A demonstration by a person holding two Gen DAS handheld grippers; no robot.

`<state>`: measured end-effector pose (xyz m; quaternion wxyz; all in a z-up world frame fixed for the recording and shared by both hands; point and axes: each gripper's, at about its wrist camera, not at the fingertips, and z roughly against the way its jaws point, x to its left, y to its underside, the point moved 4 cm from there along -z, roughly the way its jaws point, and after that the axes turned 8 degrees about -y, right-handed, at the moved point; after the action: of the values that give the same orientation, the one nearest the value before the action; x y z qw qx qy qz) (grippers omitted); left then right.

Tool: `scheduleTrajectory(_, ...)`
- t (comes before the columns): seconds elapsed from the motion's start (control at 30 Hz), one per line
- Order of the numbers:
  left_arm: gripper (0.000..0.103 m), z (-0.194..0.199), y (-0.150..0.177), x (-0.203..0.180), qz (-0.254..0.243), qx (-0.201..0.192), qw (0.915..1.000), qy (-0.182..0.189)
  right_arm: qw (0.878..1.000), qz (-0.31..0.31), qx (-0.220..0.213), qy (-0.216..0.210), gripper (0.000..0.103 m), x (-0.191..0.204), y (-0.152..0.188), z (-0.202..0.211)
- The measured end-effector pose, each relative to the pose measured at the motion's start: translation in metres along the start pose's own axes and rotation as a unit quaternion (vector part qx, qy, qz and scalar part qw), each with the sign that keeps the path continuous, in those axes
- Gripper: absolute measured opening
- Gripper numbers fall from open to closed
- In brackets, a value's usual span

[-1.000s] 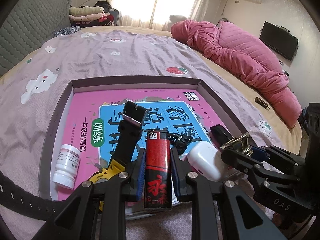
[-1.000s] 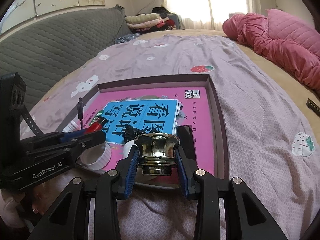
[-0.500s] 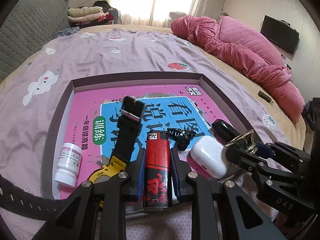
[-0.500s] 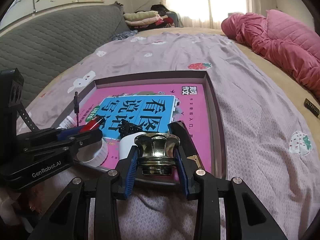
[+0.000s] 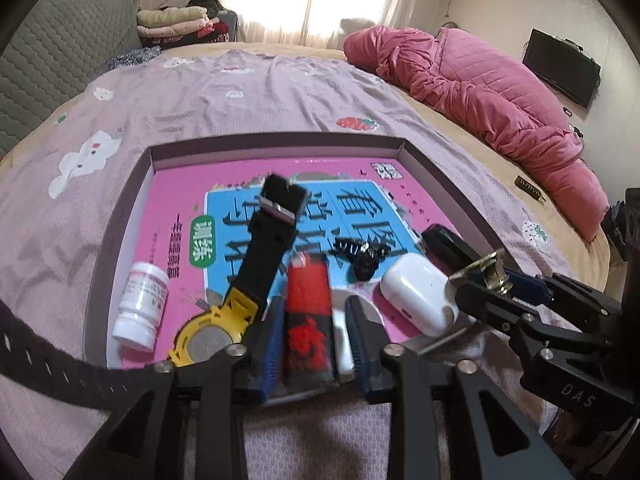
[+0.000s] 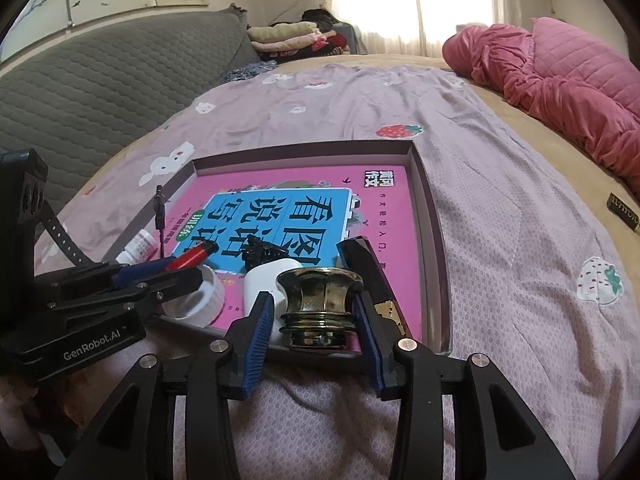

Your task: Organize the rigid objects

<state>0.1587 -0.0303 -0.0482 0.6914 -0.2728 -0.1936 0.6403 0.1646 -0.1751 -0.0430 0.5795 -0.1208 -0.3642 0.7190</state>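
Note:
A shallow brown-walled box (image 5: 276,140) on the bed holds a pink book. The red and black lighter (image 5: 308,320) lies at its near edge between the pads of my left gripper (image 5: 314,312). Those jaws are opening, with gaps on both sides of the lighter. In the right wrist view a brass flared cup (image 6: 320,304) stands on the box's near edge between the blue pads of my right gripper (image 6: 316,308). These jaws are opening too, and the pads stand just off it.
In the box lie a black-strapped yellow watch (image 5: 256,264), a white pill bottle (image 5: 140,304), a white earbud case (image 5: 416,296), a small black clip (image 5: 360,256), a flat black piece (image 6: 368,276) and a white ramekin (image 6: 200,296). A pink quilt (image 5: 480,92) is heaped far right.
Both pairs of jaws have widened: the left pads have come off the lighter and the right pads off the brass cup. Neither hand has shifted.

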Motion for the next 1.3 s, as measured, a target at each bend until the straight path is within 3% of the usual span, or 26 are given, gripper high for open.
scheduleTrajectory(0.5, 0.037, 0.032, 0.014, 0.0, 0.004, -0.022, 0.9997, -0.01, 1.0, 0.02, -0.005, 0.006, 0.051, 0.012, 0.009, 0.018)
scheduleTrajectory(0.7, 0.047, 0.046, 0.019, 0.002, 0.025, -0.029, 0.9992, -0.012, 0.999, 0.036, -0.004, 0.005, 0.054, 0.02, 0.014, 0.024)
scheduleTrajectory(0.93, 0.048, 0.058, 0.028, 0.0, 0.029, -0.032, 0.9987, -0.028, 0.999, 0.048, 0.007, 0.009, 0.055, 0.028, 0.022, 0.027)
scheduleTrajectory(1.07, 0.061, 0.061, 0.034, -0.002, 0.023, -0.028, 0.9977, -0.057, 0.999, 0.042, 0.007, 0.006, 0.057, 0.036, 0.029, 0.033)
scheduleTrajectory(1.3, 0.061, 0.068, 0.047, -0.001, 0.029, -0.007, 0.9974, -0.066, 0.999, 0.036, 0.006, 0.017, 0.067, 0.043, 0.039, 0.045)
